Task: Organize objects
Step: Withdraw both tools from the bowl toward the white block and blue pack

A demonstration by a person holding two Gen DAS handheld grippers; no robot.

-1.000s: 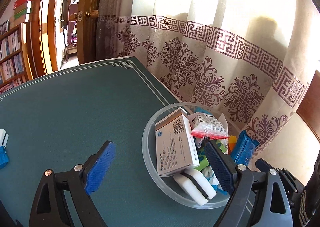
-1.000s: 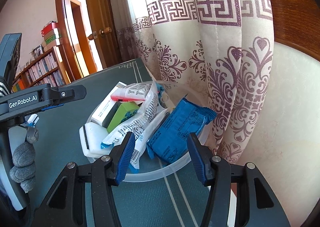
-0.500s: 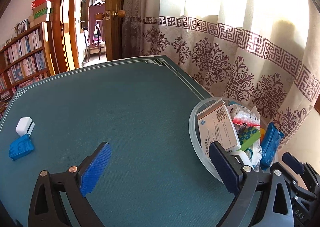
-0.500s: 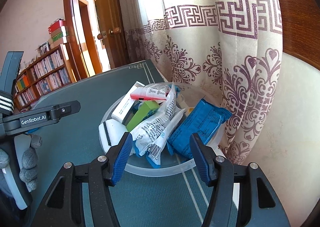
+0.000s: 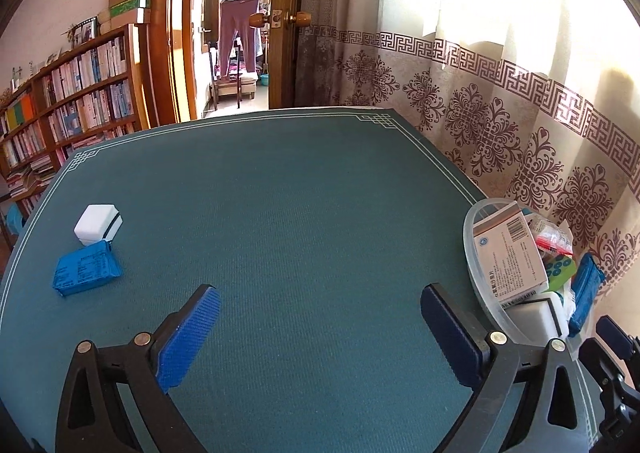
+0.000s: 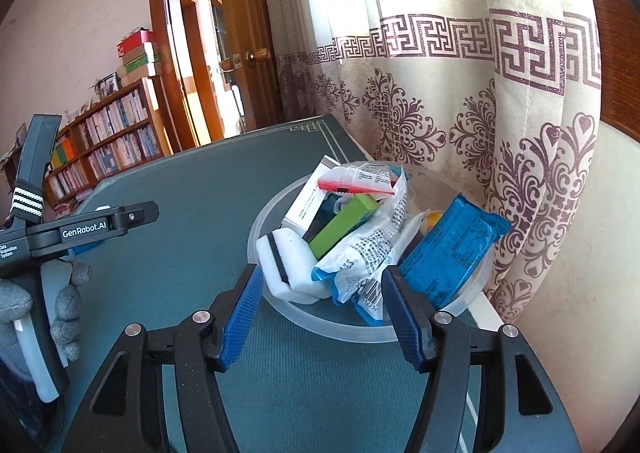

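While a second ago the clear plastic bowl (image 5: 476, 253) filled the space between the left gripper's (image 5: 320, 327) blue pads, it now sits off to the right of the right-hand pad, and only bare green tablecloth (image 5: 304, 213) lies between the jaws. Those jaws are spread very wide, opening a last touch, and they hold nothing. Beyond the left-hand pad, well apart from it, lie two loose items: a blue foil packet (image 5: 86, 269) and, just past it and touching it, a white block with a black stripe (image 5: 98, 224). Both have come into view as the left gripper swung away from the bowl.

From the right wrist view, the right gripper (image 6: 322, 307) has drawn back a little; its jaws are opening, moderately wide, with nothing pressed between them. Just ahead of its pads is the bowl, heaped with a white striped block (image 6: 286, 259), a printed white pouch (image 6: 368, 257), a green box (image 6: 344, 227), a white medicine box (image 6: 310, 195) and a large blue packet (image 6: 448, 253).

Judging from this, the last drop into the bowl is finished, and the two items on the cloth are probably next.
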